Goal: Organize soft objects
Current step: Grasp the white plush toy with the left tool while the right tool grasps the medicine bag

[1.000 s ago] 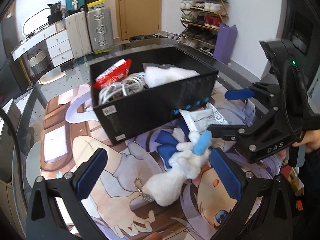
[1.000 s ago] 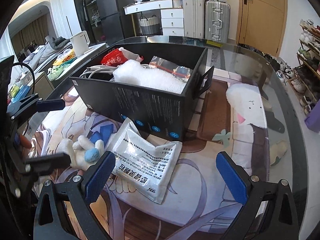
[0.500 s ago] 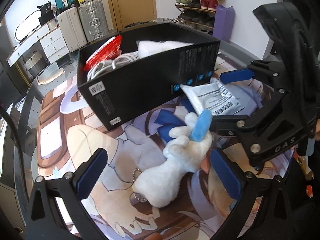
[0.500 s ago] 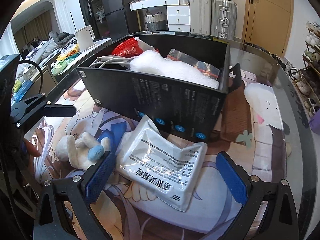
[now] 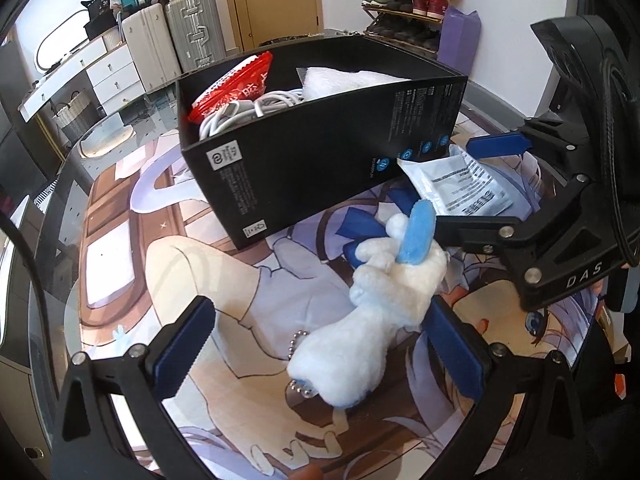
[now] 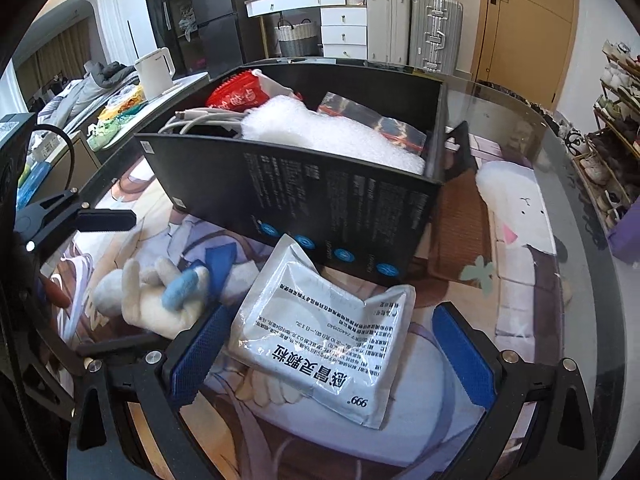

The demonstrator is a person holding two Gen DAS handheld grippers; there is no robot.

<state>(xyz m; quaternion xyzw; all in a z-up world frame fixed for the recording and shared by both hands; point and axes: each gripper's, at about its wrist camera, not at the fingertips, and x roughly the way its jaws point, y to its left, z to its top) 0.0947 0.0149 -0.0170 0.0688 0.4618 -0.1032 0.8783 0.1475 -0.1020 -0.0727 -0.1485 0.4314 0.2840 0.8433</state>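
— Plush toy [image 5: 372,320]?
— On the mat, near side of the black box [image 5: 312,164], between the left gripper's [image 5: 320,344] spread fingers.
— Right gripper [image 6: 332,356]?
— Wide apart, straddling the white packet [image 6: 320,336].

Bright daylight, sharp centre, strong fisheye bending, dark corners.

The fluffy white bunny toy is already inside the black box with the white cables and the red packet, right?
Not quite. The bunny toy is not in the black box; it lies on the mat in front of it, between the left gripper's open fingers, as the left wrist view shows. The white cables and red packet are inside.
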